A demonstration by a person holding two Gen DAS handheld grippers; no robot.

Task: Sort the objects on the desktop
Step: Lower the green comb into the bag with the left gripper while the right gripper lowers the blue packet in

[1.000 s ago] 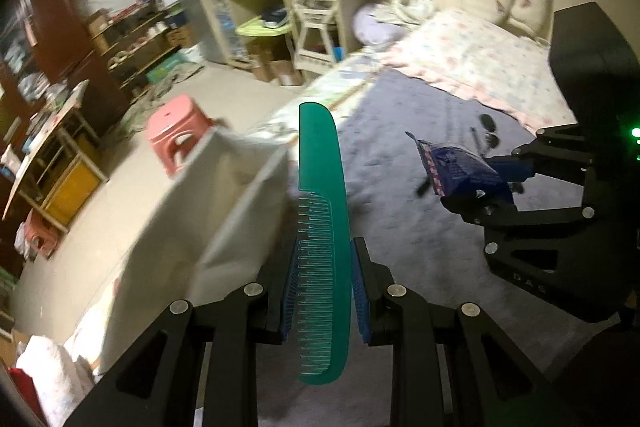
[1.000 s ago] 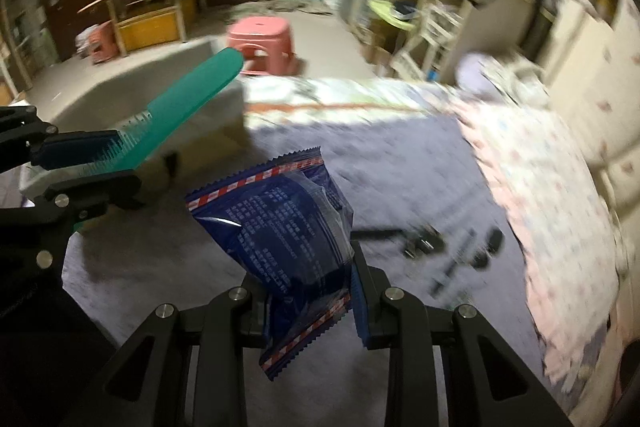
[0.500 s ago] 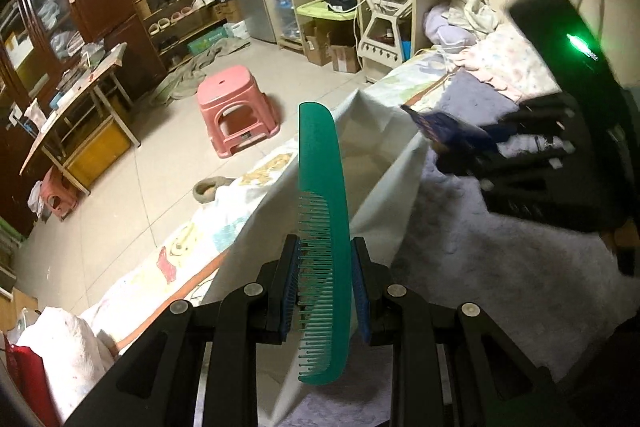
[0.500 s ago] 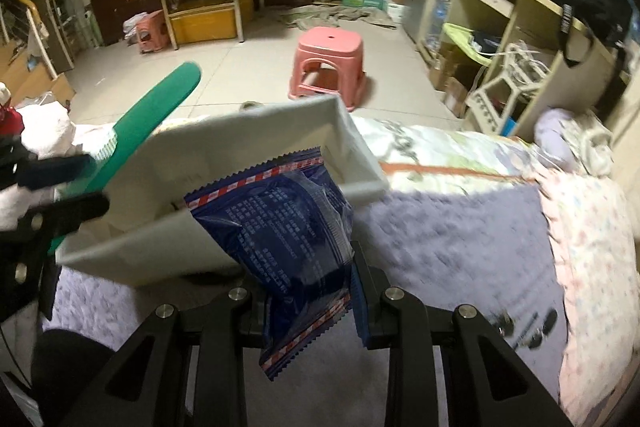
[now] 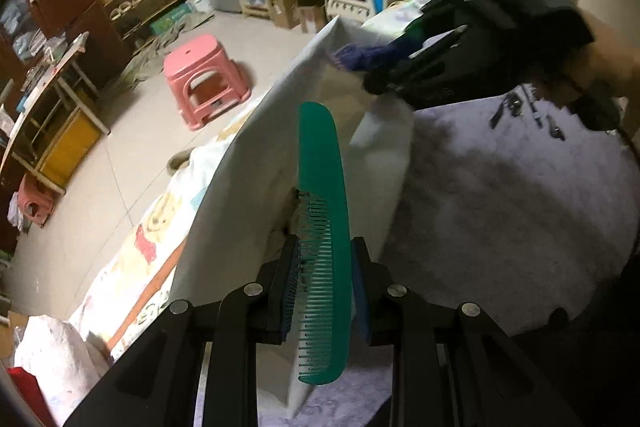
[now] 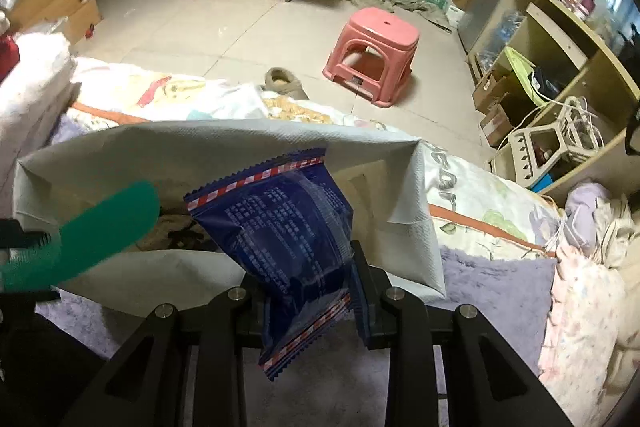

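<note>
My left gripper [image 5: 323, 279] is shut on a green comb [image 5: 320, 187], held upright over the near end of an open white bag [image 5: 256, 163]. My right gripper [image 6: 308, 291] is shut on a blue snack packet [image 6: 280, 227] with red-striped edges, held over the bag's mouth [image 6: 224, 147]. The comb's tip [image 6: 100, 223] shows at the left of the right wrist view. The right gripper with the packet [image 5: 360, 57] shows at the bag's far end in the left wrist view. Some dark things lie inside the bag.
The bag stands on a purple fluffy rug [image 5: 500, 195] over a patterned sheet [image 6: 160, 91]. Small dark objects [image 5: 532, 111] lie on the rug at the right. A pink stool [image 6: 374, 55], a slipper [image 6: 284, 83], shelves and desks stand on the floor beyond.
Both grippers have moved over the white bag. The packet and the comb now hang above its open mouth; the bag looks closer and larger in both views.
</note>
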